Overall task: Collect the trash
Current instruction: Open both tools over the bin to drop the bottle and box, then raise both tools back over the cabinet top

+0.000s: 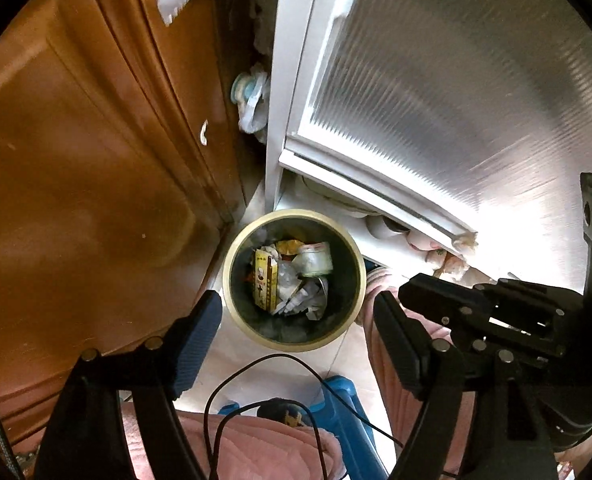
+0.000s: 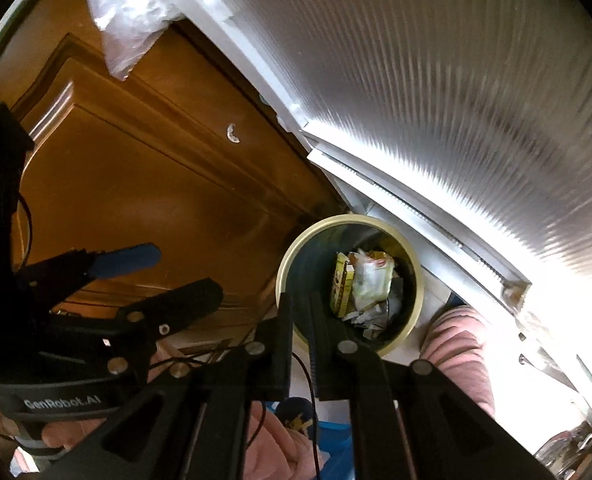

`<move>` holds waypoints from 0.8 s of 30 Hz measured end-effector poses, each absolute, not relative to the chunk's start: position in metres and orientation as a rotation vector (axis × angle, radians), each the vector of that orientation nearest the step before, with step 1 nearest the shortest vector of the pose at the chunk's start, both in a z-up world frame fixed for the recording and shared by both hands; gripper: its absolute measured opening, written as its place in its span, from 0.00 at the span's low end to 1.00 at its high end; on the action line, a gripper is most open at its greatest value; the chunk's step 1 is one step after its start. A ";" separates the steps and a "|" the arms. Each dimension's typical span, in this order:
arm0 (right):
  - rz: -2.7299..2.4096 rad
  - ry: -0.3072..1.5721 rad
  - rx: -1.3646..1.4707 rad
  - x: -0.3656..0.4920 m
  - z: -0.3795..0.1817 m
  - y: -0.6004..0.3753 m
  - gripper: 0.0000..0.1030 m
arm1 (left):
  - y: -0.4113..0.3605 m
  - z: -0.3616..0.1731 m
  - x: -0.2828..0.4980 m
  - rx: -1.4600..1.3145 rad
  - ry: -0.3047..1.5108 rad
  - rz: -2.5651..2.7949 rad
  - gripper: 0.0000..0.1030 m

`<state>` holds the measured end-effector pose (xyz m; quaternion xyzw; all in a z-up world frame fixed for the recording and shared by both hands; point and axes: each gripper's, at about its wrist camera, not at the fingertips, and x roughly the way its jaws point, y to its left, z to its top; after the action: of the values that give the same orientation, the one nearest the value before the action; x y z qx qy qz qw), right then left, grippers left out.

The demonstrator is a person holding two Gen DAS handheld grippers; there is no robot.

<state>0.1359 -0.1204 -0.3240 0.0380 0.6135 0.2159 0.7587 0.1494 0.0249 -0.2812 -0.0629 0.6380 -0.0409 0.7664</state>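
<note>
A round trash bin with a cream rim (image 1: 296, 215) stands on the floor in the corner. It holds trash (image 1: 291, 280): a yellow box (image 1: 264, 280), a clear plastic cup (image 1: 316, 260) and crumpled paper. My left gripper (image 1: 296, 334) hangs open above the bin's near edge, nothing between its blue-padded fingers (image 1: 199, 332). My right gripper (image 2: 302, 320) is shut with nothing seen in it, over the bin's near rim (image 2: 348, 219). Each view shows the other gripper: the right gripper (image 1: 412, 294) at the right, the left gripper (image 2: 179, 272) at the left.
A brown wooden cabinet door (image 1: 95, 160) rises left of the bin and a white-framed ribbed glass door (image 1: 436, 100) right of it. A person's pink-clad legs (image 1: 255, 444), a blue stool (image 1: 344, 400) and a black cable (image 1: 255, 364) lie below. Plastic bags (image 1: 251, 100) fill the gap behind.
</note>
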 end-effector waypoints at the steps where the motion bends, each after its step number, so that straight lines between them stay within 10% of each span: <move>1: 0.469 1.331 0.082 0.133 -0.320 -0.121 0.08 | 0.024 -0.276 0.148 -0.132 1.376 -0.090 0.75; 24: 0.460 1.111 0.026 0.061 -0.164 -0.131 0.11 | 0.021 -0.088 0.085 -0.072 1.108 -0.164 0.82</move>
<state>0.0609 -0.1309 -0.1636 0.0124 0.5227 0.2162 0.8246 0.0851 0.0206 -0.0883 -0.0341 0.5252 -0.0776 0.8467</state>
